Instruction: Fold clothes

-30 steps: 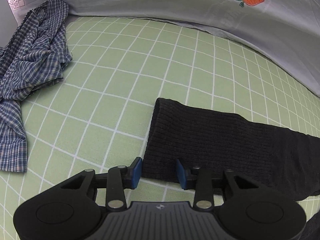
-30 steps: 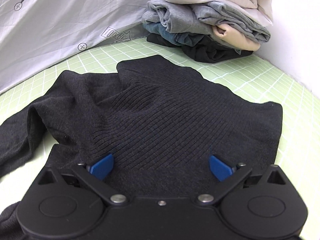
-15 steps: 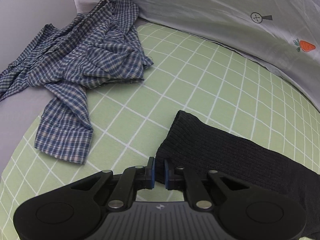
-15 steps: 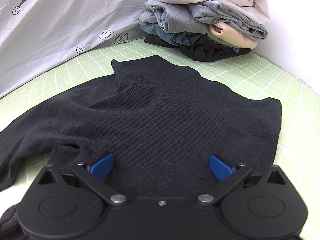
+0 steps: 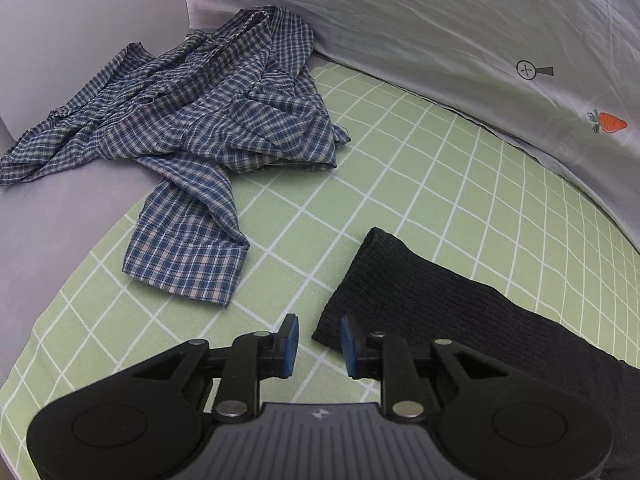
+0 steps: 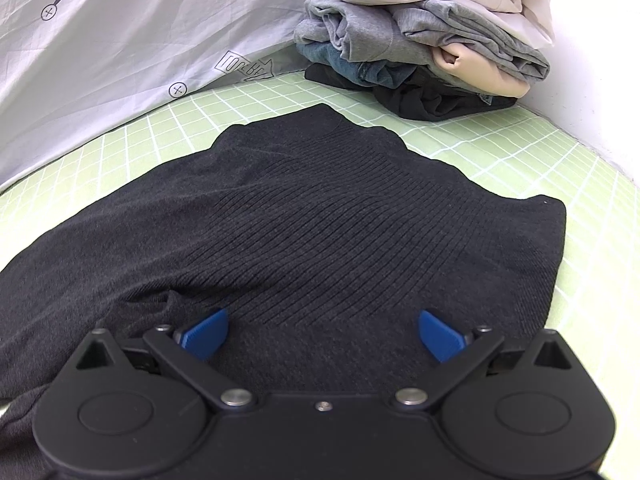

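We hold two grippers low over a green checked sheet (image 5: pixel 460 184), and the black sweater (image 6: pixel 320 232) is our landmark. It lies spread flat on the sheet, ribbed body facing up, collar pointing away from us in the right wrist view. One sleeve (image 5: pixel 420 292) stretches out from the body, its ribbed cuff end lying flat on the sheet.

Our left gripper (image 5: pixel 316 342) sits at that cuff with its blue pads parted a little. The corner of the cuff lies just ahead of the gap, and nothing is pinched between the pads. Our right gripper (image 6: pixel 322 334) hovers over the near part of the sweater with its jaws spread wide, holding nothing; whether the blue fingertips (image 6: pixel 206 332) touch the knit we cannot tell.

Beyond the cuff, and apart from it, a crumpled blue plaid shirt (image 5: pixel 200 140) sprawls half on the sheet and half on a grey surface. Past the sweater's collar, a stack of folded clothes (image 6: pixel 432 36) stands in the far corner against a white wall. A pale grey cover (image 5: pixel 460 28) printed with small marks and a carrot runs along the sheet's far edge behind the sweater.
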Demonstrator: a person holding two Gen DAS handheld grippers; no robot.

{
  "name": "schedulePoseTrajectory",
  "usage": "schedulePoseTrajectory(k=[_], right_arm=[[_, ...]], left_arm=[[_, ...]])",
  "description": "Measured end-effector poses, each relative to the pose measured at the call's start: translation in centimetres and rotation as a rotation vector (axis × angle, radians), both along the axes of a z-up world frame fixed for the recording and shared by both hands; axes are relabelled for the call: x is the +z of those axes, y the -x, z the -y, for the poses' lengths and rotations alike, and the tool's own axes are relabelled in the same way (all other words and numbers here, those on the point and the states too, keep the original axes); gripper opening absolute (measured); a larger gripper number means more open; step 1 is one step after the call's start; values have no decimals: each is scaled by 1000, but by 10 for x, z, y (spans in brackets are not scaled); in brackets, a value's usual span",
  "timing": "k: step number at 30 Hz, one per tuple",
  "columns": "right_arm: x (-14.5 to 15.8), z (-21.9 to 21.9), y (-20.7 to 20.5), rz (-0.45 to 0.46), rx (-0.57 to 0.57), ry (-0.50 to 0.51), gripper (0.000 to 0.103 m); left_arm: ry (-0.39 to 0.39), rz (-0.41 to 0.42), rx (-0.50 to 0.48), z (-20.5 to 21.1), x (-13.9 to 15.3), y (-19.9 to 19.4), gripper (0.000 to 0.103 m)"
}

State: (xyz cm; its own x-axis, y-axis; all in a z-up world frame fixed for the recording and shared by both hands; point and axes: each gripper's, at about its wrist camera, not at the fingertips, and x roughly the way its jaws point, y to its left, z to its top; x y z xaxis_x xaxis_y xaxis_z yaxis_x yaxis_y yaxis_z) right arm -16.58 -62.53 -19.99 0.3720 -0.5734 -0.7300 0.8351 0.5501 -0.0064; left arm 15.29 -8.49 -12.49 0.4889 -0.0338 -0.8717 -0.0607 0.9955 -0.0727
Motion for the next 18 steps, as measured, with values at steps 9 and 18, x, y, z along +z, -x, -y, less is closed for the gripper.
schedulePoseTrajectory(k=[9,18], right_arm=[[-3,-36,39,16,102,8,103],[-3,-41,50,12,180,17,103]], left_arm=[[-54,-63,-51,-21,-10,77,38],[-136,-93,-78,-21,-33,115,50]])
